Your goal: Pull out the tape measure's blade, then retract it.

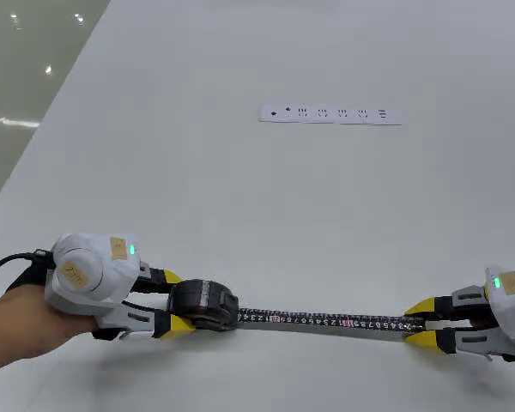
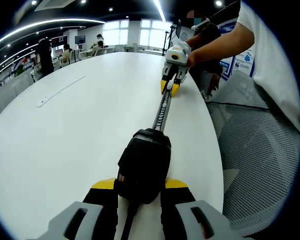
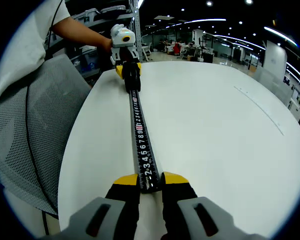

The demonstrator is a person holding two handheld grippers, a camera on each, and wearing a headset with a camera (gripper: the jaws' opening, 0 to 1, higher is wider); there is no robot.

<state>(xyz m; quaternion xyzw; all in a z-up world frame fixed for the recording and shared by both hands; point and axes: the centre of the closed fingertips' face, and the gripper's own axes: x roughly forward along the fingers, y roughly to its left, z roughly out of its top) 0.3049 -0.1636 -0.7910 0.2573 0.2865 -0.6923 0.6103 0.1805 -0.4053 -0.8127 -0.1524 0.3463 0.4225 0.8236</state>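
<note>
There are two tools, one tape measure and one blade drawn out of it. The left tool (image 1: 175, 300) has its two yellow-tipped jaws closed against the sides of the tape measure (image 1: 203, 305), a black case that sits on the white worktop (image 1: 283, 197) at its near left. One hand (image 1: 17, 322) holds that tool from behind. The blade (image 1: 326, 320) runs from the case in a straight line to the right, low over the surface, with its dark numbered face up. The right tool (image 1: 421, 324) has its jaws nipped together on the far end of the blade, one jaw on each edge, as the right gripper view shows.

The blade lies close along the near edge of the worktop, roughly parallel to it. In both gripper views one mesh chair (image 2: 260, 150) stands just past that edge, beside the person. Away from the person the surface is broad and bare as far as one white socket strip (image 1: 330, 114), which lies flat and well apart from the tape. The left edge runs off on a slant above a glossy floor.
</note>
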